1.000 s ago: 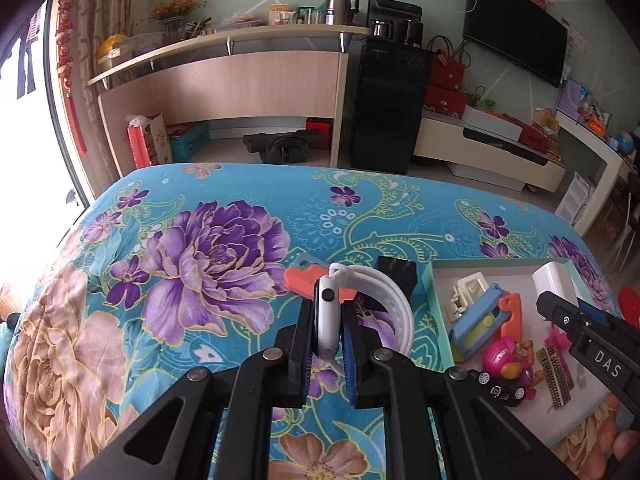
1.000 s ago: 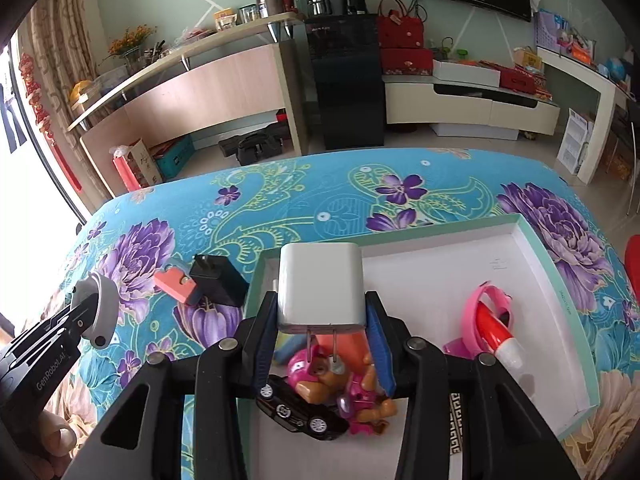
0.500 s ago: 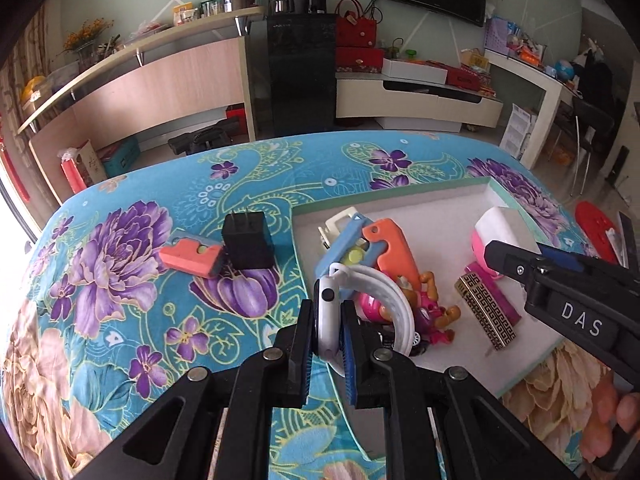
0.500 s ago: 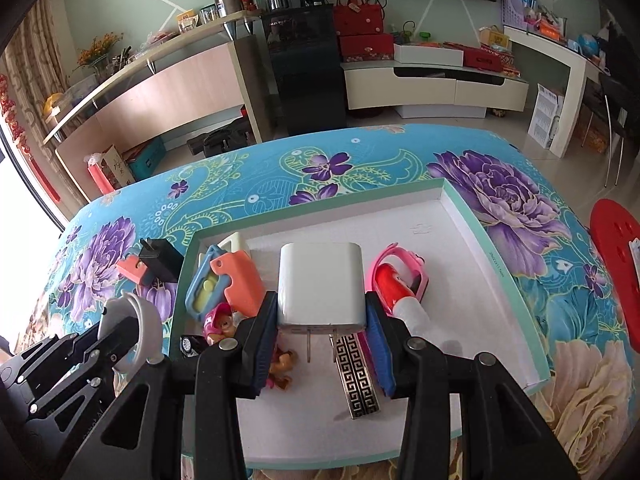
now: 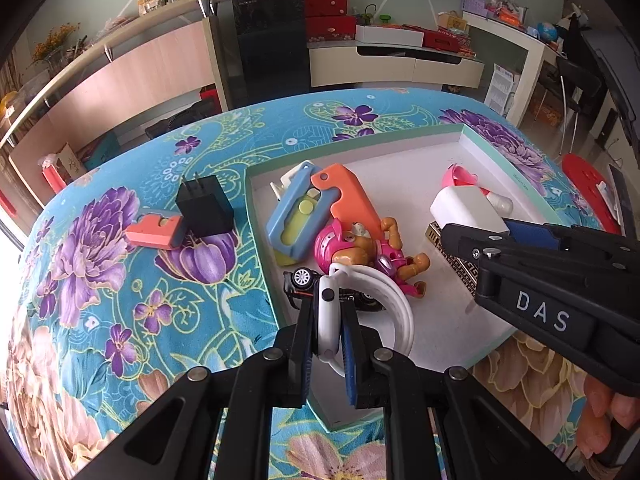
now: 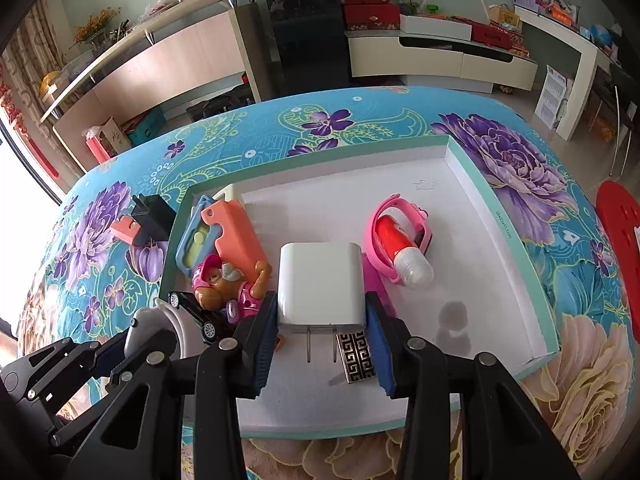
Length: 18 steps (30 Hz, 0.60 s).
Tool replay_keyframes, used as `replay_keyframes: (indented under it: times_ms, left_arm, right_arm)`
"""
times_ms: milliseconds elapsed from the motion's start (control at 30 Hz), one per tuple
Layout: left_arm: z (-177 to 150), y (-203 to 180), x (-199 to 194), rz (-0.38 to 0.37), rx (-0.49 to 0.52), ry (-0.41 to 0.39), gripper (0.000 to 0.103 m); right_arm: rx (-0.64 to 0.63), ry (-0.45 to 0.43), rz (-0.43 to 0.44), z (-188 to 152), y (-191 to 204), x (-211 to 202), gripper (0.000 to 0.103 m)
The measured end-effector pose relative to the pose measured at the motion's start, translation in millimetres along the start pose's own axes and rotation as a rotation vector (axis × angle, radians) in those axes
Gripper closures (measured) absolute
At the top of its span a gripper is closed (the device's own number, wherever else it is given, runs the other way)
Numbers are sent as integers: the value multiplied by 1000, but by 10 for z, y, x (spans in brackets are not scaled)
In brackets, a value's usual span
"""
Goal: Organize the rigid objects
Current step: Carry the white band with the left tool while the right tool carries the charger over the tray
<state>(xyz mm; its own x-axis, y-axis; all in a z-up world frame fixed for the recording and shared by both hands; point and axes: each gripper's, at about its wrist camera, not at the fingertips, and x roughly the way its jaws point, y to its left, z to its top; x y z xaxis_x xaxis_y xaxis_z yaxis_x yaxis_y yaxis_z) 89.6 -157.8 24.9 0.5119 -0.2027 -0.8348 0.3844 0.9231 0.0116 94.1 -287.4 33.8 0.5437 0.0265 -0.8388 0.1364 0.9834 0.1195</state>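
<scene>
A white smartwatch (image 5: 362,300) is clamped tight in the left gripper (image 5: 327,344), above the near left corner of the white tray (image 6: 472,184). A white charger (image 6: 320,286) is pinched between the half-spread jaws of the right gripper (image 6: 322,340), over the tray's middle. A black adapter (image 5: 204,208) is seen on the floral cloth (image 5: 120,280) at ten o'clock from the smartwatch.
</scene>
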Motion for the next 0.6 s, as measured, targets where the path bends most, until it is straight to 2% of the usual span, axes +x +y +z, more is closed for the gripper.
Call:
replay_keyframes:
  times_ms: [367,600]
  left_arm:
    - [-20,-22,114,3,0,41,87]
    - [3,-9,31,-2,3,32,86]
  right_arm:
    - [-13,63,-12,-53,8,132,59]
    - [-18,47,-18,-32,25,69,58]
